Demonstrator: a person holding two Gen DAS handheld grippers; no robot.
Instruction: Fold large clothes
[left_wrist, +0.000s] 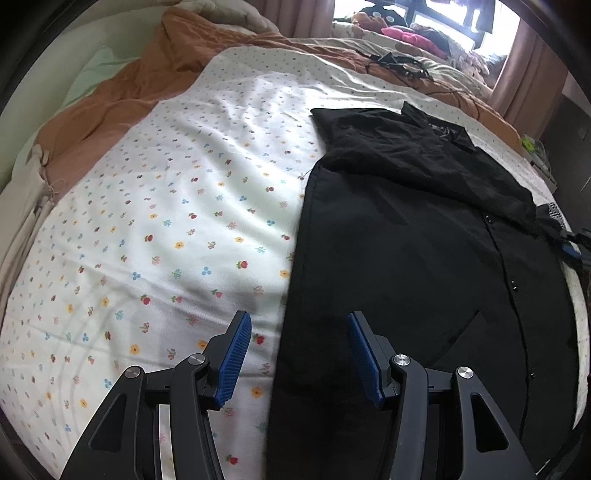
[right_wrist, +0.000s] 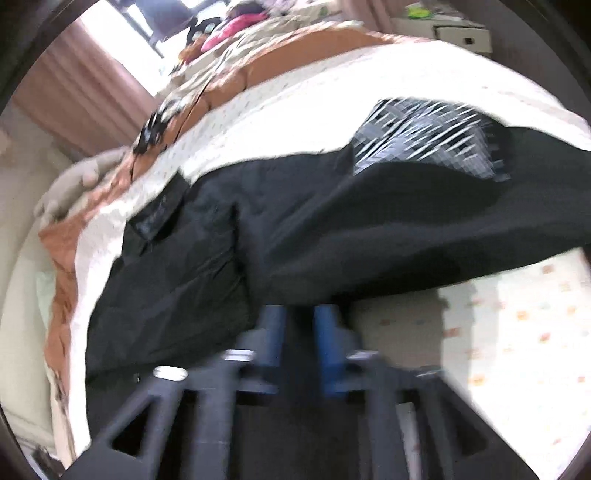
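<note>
Black and matte, the shirt (left_wrist: 406, 229) lies spread on the bed's flowered sheet (left_wrist: 166, 192), collar far, one sleeve folded across its chest. Left tongs (left_wrist: 299, 354) hover wide open over its near hem edge, ribbed blue pads (left_wrist: 236, 358) empty. Only the blurred right view shows the right tongs (right_wrist: 299, 332) pinching a lifted fold of shirt (right_wrist: 332, 236), and a checked cloth (right_wrist: 424, 136) beyond it.

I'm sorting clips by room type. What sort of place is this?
Most likely a bedroom: a bed with a floral sheet, an orange quilt, and a curtained window. A black shirt lies on the sheet.
</note>
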